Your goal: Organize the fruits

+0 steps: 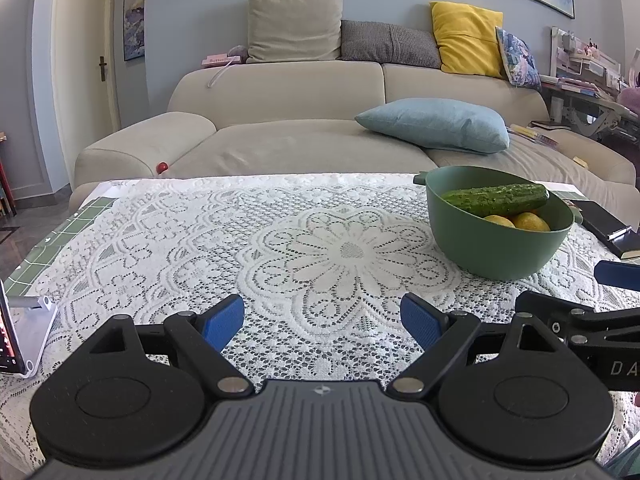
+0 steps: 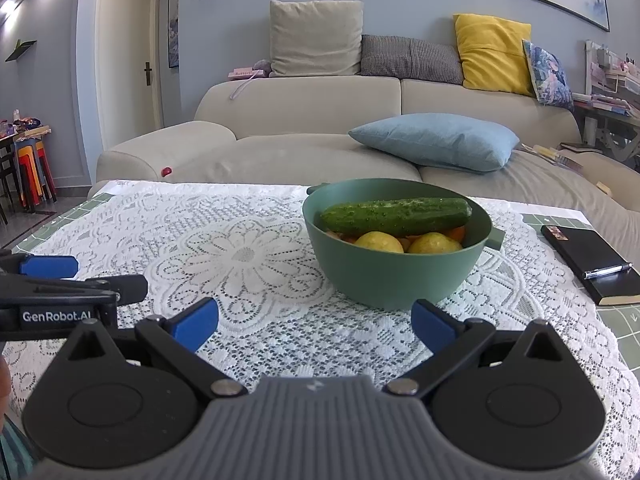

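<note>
1. Left gripper [image 1: 322,320]: hovering low over the lace tablecloth [image 1: 240,240], blue fingers [image 1: 224,322] standing wide apart, holding nothing between them.
2. Right gripper [image 2: 316,322]: also hovering low over the tablecloth, blue fingers [image 2: 434,326] spread wide and holding nothing; its right finger is showing just in front of the bowl's near wall.
3. Green bowl [image 2: 394,280]: sitting upright on the tablecloth, directly ahead in the right wrist view and off to the right in the left wrist view [image 1: 496,246]; a small handle is sticking out on each side.
4. Cucumber [image 2: 396,215]: lying across the top of the bowl's contents, nearly level, its ends reaching toward both rims; also showing in the left wrist view [image 1: 496,199].
5. Yellow fruits [image 2: 379,242]: two sitting in the bowl under the cucumber, side by side; something orange is peeking out beside them, too hidden to name.
6. Black notebook [image 2: 588,264]: lying flat on the table to the right of the bowl, well apart from it, a pen [image 2: 608,271] resting across it.
7. Sofa [image 2: 300,112]: standing behind the table, carrying several cushions, a blue cushion [image 2: 436,140] lying on the seat.
</note>
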Tool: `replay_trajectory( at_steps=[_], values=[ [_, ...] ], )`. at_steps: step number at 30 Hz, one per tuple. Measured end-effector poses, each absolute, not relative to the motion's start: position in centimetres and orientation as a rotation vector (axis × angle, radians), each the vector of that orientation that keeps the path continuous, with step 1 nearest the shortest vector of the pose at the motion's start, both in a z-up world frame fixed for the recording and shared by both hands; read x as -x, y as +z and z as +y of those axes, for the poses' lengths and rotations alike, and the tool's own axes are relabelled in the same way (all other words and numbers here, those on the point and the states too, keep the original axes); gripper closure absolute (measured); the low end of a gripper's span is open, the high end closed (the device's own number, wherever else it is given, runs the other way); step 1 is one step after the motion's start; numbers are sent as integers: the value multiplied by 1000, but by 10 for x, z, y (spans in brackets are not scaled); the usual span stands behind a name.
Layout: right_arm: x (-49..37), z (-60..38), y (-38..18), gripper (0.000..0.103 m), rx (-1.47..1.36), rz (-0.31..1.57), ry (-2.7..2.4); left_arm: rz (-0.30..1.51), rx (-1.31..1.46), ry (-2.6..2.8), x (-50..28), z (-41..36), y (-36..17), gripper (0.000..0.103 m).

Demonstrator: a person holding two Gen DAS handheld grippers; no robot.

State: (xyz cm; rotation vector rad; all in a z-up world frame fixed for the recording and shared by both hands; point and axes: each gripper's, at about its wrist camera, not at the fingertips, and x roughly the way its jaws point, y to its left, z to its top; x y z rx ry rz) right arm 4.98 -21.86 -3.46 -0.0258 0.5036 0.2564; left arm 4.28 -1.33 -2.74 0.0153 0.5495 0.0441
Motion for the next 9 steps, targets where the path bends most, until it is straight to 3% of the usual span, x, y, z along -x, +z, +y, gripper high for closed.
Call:
replay_trajectory(
  at_steps=[9],
  values=[
    [-51,-218,-37,4,28,512,261,546,-25,49,-42,-16,-27,0]
  ],
)
